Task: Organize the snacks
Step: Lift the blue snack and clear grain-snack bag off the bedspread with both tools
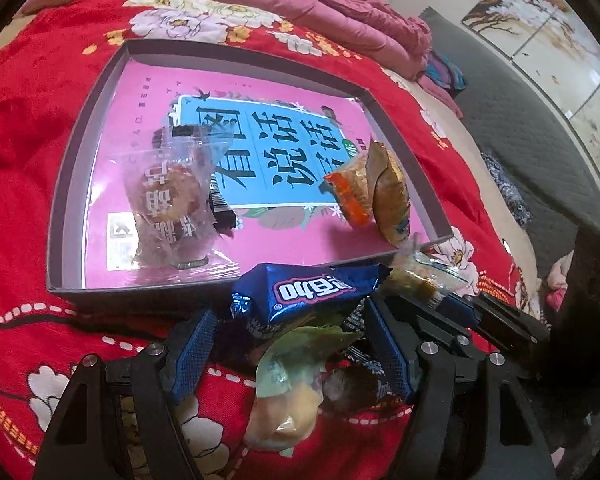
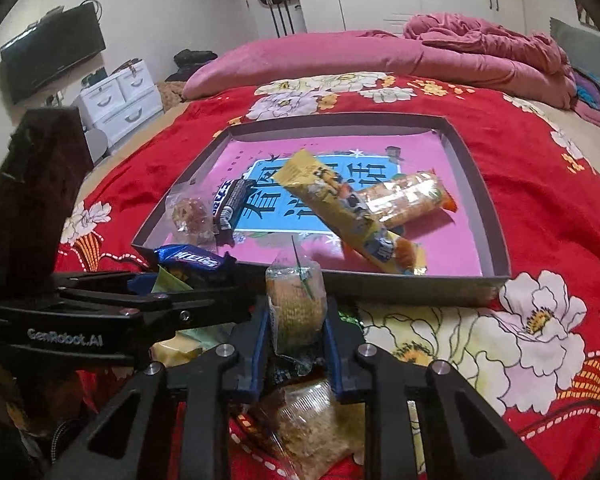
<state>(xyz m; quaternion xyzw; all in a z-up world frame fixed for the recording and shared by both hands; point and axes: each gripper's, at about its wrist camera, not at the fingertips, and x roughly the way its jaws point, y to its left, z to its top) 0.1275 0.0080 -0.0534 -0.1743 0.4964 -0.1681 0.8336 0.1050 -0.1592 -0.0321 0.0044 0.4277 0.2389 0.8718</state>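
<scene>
Both tools are black, with blue ribbed pads (image 1: pixel 190 354), silver screws and white "GenRobot.AI" lettering (image 2: pixel 64 337).

The blanket (image 2: pixel 540 184) is plush red cloth with a soft, matt nap and printed flowers; the pink quilt (image 2: pixel 480 52) behind it is smoother cloth, crumpled. The shallow box (image 1: pixel 66 184) looks like matt grey card on its walls, while its pink floor is glossy and mirrors the wrappers. The blue packet (image 1: pixel 312 292) is shiny crinkled foil (light glints along its folds). The round pastry (image 1: pixel 168 204) sits in clear, glossy film. Both grippers are matt black plastic with bright metal pins; the left gripper (image 1: pixel 288 352) has finely ribbed blue pads (image 1: pixel 192 356).
</scene>
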